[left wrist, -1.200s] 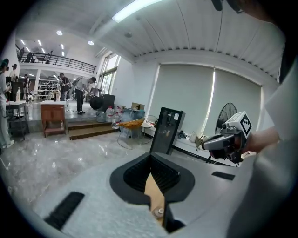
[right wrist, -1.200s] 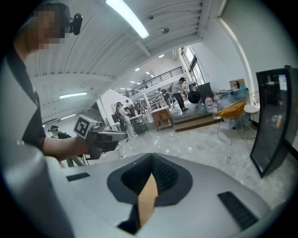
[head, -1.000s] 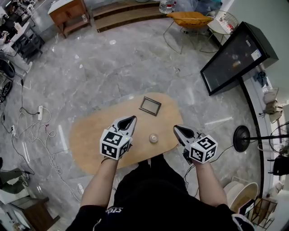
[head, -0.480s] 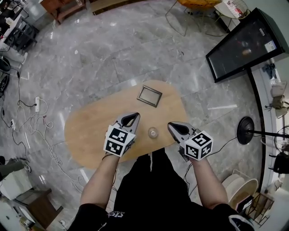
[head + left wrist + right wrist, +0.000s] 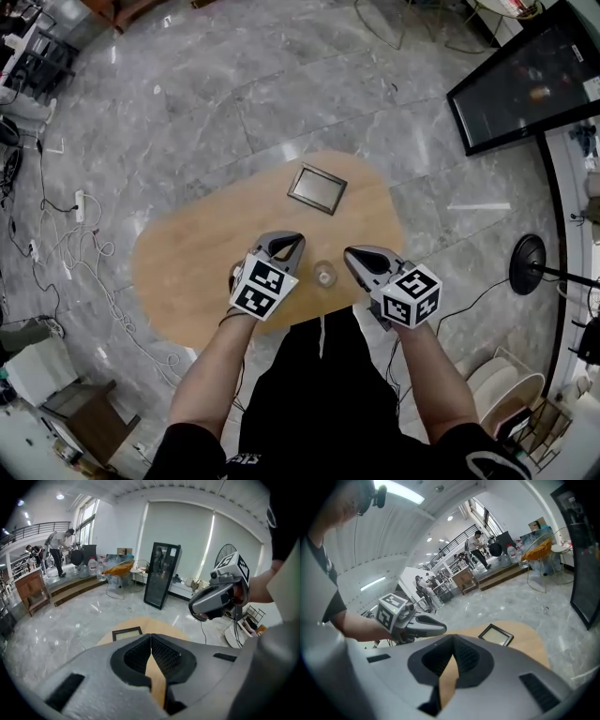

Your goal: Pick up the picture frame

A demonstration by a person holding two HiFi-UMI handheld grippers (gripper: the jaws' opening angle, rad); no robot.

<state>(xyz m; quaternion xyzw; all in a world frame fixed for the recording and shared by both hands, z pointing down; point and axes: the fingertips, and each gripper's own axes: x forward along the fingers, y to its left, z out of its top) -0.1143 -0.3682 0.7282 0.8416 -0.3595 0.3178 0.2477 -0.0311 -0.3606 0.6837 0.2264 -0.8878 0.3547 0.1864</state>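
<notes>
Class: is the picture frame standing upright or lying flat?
Lying flat: the picture frame rests face up on the table.

One oval wooden counter (image 5: 187, 281) carries two things: one picture frame (image 5: 317, 188) and one small round object (image 5: 324, 275). There are two tongs, the left tongs (image 5: 292, 244) and the right tongs (image 5: 354, 258). Each bears one marker cube, two in all: the left cube (image 5: 265, 286) and the right cube (image 5: 411, 295). The floor (image 5: 234, 103) holds one black glass-fronted cabinet (image 5: 525, 84), one standing fan (image 5: 530, 265) and one white power strip (image 5: 80, 202). The left gripper view adds one orange chair (image 5: 117, 568).
</notes>
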